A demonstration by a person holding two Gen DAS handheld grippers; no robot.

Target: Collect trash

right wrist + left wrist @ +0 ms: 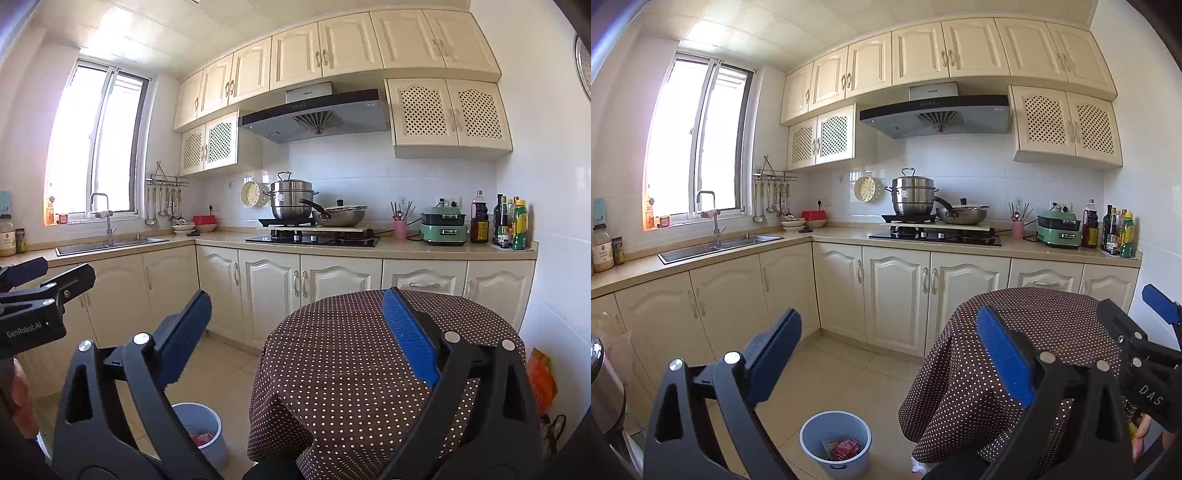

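Trash, red and pale wrappers [841, 448], lies in the bottom of a round grey-blue plastic bin [812, 428] on the tiled floor [842, 373], just beside a round table under brown white-dotted cloth [332, 369]. Bare tiles stretch from the bin to the cream cabinets [897, 295]. Left gripper [886, 354] and right gripper [299, 339] both gape wide, blue ribbed pads holding nothing.

I see a brown tablecloth [354, 369] with white polka dots at lower right, a pale blue bin [835, 443] holding red wrappers [846, 448] at the bottom, cream cabinets [266, 288], a mint-green cooker [443, 229], and blue-padded black claws.
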